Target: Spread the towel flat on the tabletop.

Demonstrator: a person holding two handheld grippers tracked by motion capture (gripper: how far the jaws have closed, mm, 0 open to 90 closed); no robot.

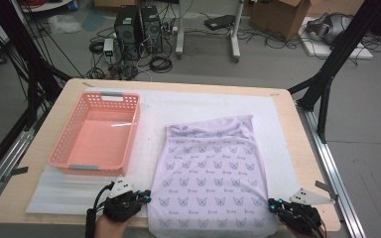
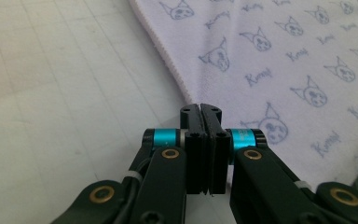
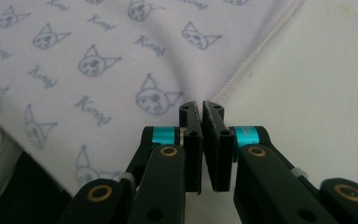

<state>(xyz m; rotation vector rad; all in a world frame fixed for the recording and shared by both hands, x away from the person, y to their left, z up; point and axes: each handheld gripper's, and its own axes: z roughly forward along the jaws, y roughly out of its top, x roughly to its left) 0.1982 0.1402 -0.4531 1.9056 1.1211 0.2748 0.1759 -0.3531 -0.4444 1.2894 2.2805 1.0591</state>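
Both of my grippers sit at the near edge of the table, one at each lower corner of the lavender towel (image 1: 212,173). My left gripper (image 2: 200,109) has its jaws pressed fully together. The towel's stitched side hem runs down to its tips, but I cannot tell whether any cloth is pinched between them. My right gripper (image 3: 201,108) is closed down to a sliver, tips meeting the opposite hem where the cloth puckers slightly, which suggests a nip on the edge; I judge this probable, not confirmed.

Placement noted: the towel, printed with small cat faces and script, lies flat on the white mat (image 1: 203,101), its near end draped over the table edge toward me. Symmetric stationing at the two near corners is consistent with lifting that end to fold it away from me.

A pink plastic basket (image 1: 97,134) stands empty to the left of the towel, apart from it, likely the destination for the folded piece.

Relative position: the towel extends forward between the two grippers, each touching or just beside its side hem.
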